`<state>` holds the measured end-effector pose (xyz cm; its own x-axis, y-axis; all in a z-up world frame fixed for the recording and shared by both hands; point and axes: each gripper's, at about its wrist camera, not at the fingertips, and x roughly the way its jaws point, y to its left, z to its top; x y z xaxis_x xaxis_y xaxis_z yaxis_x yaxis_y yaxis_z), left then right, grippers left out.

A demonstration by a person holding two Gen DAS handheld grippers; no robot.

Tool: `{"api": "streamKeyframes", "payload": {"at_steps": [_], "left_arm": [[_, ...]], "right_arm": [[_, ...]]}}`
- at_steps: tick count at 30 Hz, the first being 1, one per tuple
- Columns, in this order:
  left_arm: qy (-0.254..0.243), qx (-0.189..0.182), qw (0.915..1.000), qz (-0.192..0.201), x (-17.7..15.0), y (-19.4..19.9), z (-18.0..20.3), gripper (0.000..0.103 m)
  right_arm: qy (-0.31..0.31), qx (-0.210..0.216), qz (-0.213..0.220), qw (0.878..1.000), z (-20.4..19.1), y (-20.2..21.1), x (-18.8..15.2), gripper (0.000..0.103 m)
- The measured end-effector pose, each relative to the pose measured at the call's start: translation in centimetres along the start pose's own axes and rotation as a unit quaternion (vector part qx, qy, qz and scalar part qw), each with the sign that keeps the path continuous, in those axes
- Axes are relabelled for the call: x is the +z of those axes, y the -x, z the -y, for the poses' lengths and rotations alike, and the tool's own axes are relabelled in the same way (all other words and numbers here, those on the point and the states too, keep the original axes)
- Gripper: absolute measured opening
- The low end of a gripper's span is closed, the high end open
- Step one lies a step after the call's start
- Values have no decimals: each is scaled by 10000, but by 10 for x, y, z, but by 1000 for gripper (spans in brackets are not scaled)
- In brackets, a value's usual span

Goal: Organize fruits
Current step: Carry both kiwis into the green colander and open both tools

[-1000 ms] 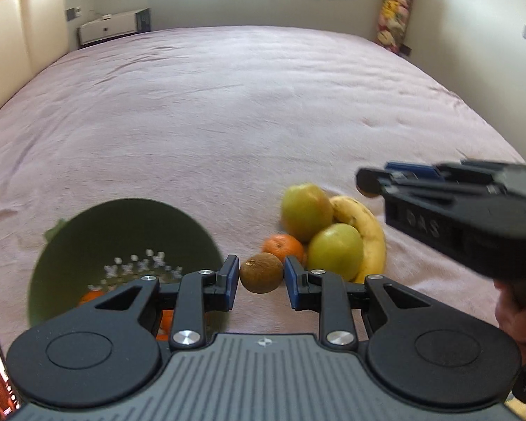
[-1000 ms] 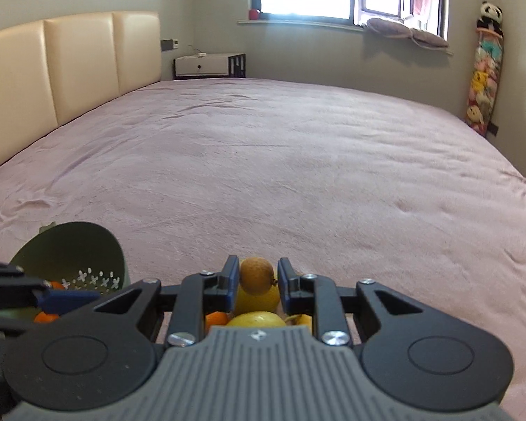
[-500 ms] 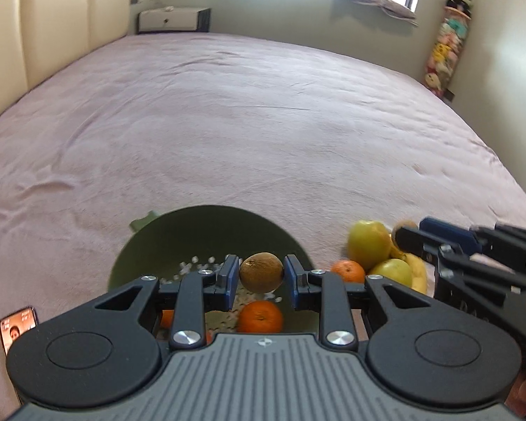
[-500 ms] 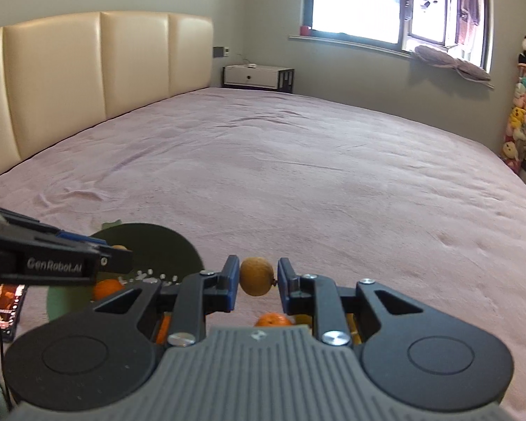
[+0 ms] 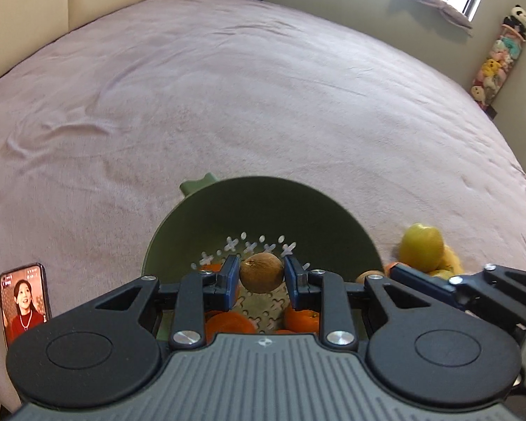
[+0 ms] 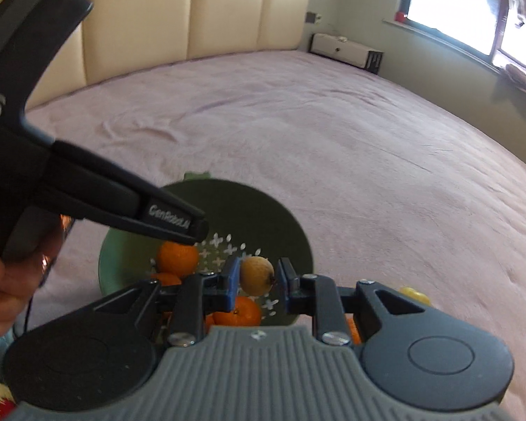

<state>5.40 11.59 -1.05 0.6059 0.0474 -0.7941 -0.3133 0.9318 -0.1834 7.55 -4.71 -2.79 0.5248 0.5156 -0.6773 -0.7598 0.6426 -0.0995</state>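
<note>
— Where is the brown fruit (image 5: pixel 261 272)?
— Squeezed tight in the left claw (image 5: pixel 261 277), right over the green bowl (image 5: pixel 263 207).
— And the right claw (image 6: pixel 256 277)?
— It pinches a little yellow fruit (image 6: pixel 256 275) above that bowl.

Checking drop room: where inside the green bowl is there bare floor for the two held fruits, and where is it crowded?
Green bowl: bare perforated floor and far wall beyond the oranges; the near side is crowded with oranges. Outside, the bedspread is open, except the fruit pile on the right.
</note>
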Motion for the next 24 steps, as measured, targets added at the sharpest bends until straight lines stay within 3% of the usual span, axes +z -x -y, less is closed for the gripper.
{"api": "streamKeyframes", "payload": {"at_steps": [9,24], "left_arm": [[74,-121,9994,-318,-6,-24,-1,31],[445,-183,9969,-627,-12,-51,-10,31]], "right_arm": [[600,-34,-507,9969,-4,-45,-1,19],[1117,168,-738,9909,-9,-75,-3,19]]}}
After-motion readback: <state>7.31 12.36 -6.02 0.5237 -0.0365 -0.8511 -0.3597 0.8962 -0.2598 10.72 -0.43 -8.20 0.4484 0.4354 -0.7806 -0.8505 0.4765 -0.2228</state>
